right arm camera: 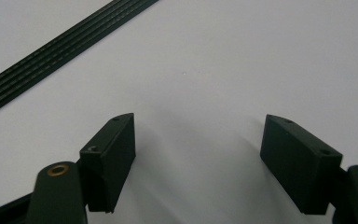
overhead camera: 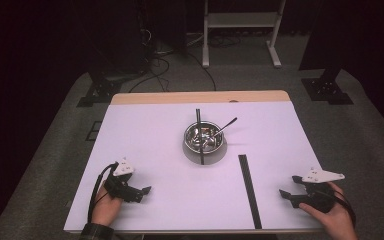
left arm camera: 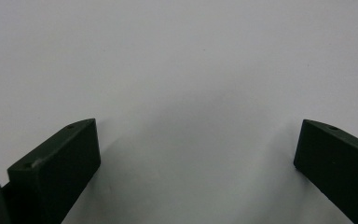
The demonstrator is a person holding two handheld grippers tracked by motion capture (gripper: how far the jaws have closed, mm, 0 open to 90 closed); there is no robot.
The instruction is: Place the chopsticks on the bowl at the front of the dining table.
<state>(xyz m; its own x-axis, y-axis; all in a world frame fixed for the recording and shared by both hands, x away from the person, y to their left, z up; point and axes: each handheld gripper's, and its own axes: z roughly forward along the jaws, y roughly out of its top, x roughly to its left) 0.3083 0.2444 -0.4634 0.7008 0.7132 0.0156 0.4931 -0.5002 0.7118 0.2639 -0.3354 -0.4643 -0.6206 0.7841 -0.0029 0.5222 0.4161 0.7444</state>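
Apart, both the left tool point(overhead camera: 142, 192) and right tool point(overhead camera: 289, 187), near the table's point(overhead camera: 145, 135) front edge.

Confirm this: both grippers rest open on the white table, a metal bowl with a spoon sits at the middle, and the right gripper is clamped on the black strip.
Wrong on the grip. The right gripper is open and holds nothing; the black strip lies apart from it on the table, as the right gripper view shows. The rest stands.

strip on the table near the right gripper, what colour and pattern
Black strip with fine lengthwise ribs, lying on the white table; clearest in the right gripper view.
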